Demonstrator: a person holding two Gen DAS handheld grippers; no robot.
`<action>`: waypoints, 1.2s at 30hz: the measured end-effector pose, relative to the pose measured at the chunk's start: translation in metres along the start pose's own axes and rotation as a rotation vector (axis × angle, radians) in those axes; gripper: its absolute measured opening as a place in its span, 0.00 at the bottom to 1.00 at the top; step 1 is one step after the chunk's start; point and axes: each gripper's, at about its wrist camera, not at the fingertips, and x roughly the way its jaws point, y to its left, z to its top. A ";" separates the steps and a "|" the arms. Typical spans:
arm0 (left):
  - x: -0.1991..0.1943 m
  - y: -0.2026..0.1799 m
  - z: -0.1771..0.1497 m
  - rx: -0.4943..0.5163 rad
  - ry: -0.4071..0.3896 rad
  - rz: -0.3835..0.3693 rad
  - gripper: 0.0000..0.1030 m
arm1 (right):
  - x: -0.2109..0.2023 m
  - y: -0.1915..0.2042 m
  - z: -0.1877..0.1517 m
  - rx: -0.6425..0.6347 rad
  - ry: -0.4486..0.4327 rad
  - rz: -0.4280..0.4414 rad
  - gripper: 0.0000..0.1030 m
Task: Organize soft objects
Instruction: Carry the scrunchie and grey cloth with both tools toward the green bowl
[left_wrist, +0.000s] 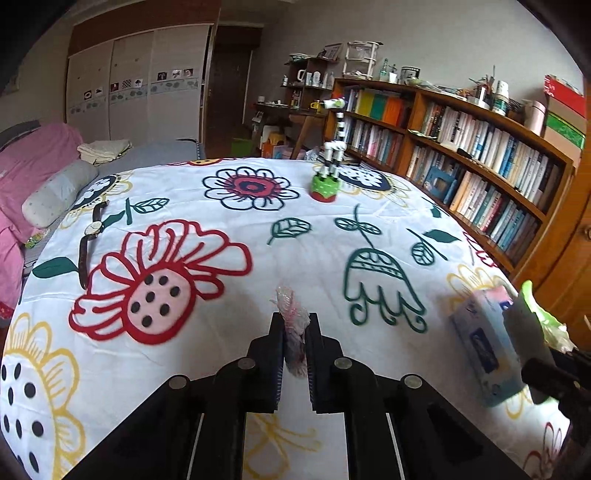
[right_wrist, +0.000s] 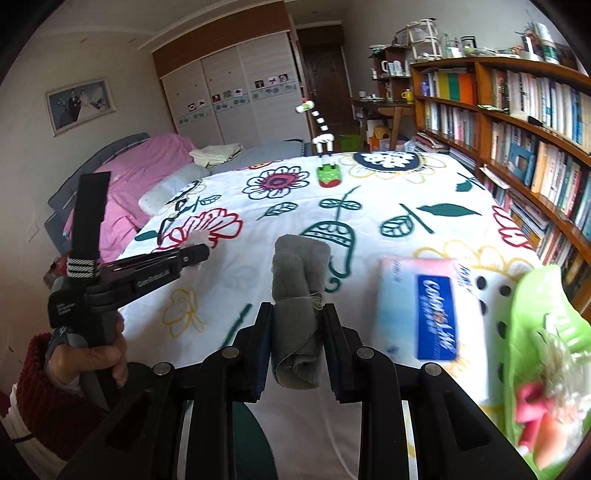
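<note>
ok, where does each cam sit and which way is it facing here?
Left wrist: on left gripper, facing forward and down across the floral quilt toward the bookshelf; own jaws pinch a crumpled plastic bag.
Right wrist: on right gripper, same heading; own jaws clamp a gray cloth, with the hand holding the left gripper alongside.
Shared: quilt, giraffe toy, tissue pack, bookshelf.

A bed under a flowered quilt fills a daylit bedroom, flanked by a long wooden bookcase and white sliding wardrobe.
</note>
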 end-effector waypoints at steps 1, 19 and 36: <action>-0.001 -0.003 -0.001 0.003 0.001 -0.004 0.10 | -0.004 -0.004 -0.002 0.006 -0.002 -0.007 0.26; -0.028 -0.062 -0.006 0.086 -0.024 -0.069 0.10 | -0.074 -0.079 -0.035 0.131 -0.053 -0.157 0.26; -0.040 -0.133 -0.005 0.210 -0.035 -0.144 0.10 | -0.114 -0.160 -0.064 0.262 -0.081 -0.312 0.26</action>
